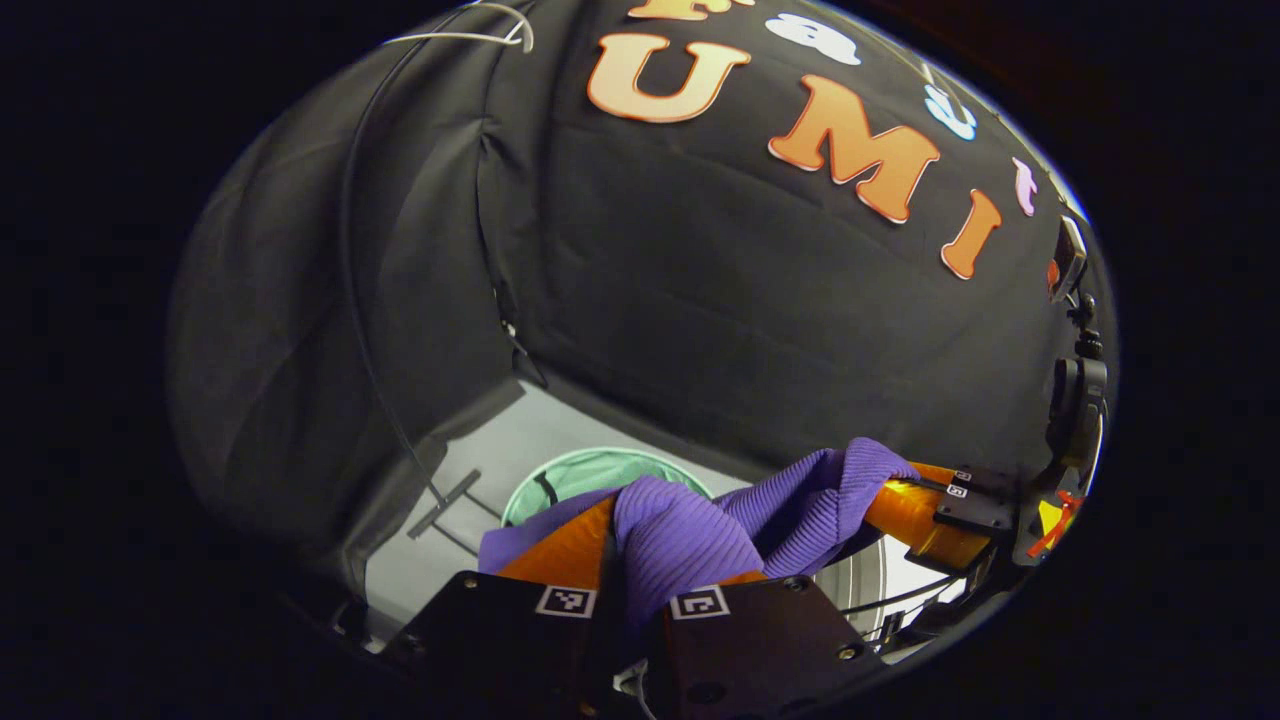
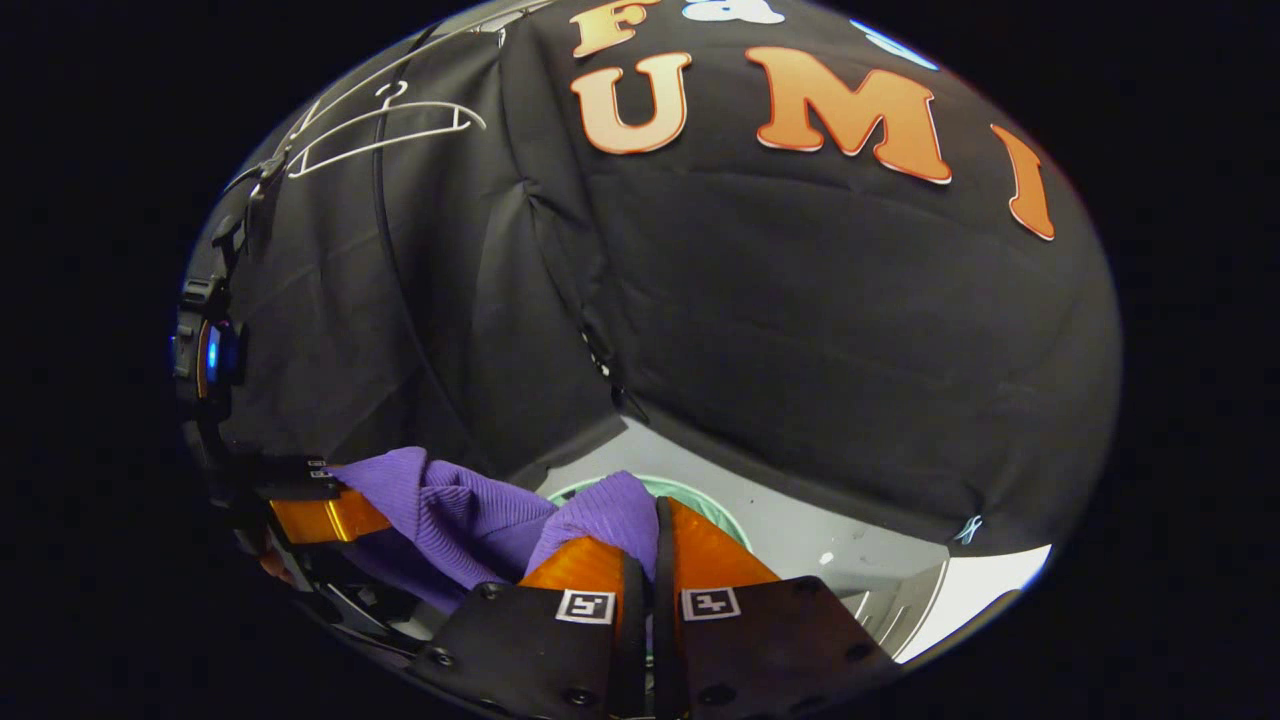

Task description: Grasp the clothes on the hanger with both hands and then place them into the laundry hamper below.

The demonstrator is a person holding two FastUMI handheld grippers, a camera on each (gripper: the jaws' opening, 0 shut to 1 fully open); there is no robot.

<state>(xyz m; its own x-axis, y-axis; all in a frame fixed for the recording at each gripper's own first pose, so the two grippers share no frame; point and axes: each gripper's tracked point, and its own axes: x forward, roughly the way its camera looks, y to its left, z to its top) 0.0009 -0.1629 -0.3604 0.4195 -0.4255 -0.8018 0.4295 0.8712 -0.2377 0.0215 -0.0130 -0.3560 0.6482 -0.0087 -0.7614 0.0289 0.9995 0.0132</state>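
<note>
Both grippers, left (image 1: pixel 640 560) and right (image 2: pixel 645 545), were clamped on the purple ribbed knit garment (image 1: pixel 690 525). It hung above the round green mesh laundry hamper (image 1: pixel 570 475). A bare white wire hanger (image 2: pixel 385 125) hung overhead.

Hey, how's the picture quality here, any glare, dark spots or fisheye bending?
Left gripper view: sharp purple garment, glossy highlight on the other hand-held gripper, floor lines bowed by the lens. Right gripper view: bright glare on the floor at lower right, white hanger curved near the rim, dim cloth wall.
</note>
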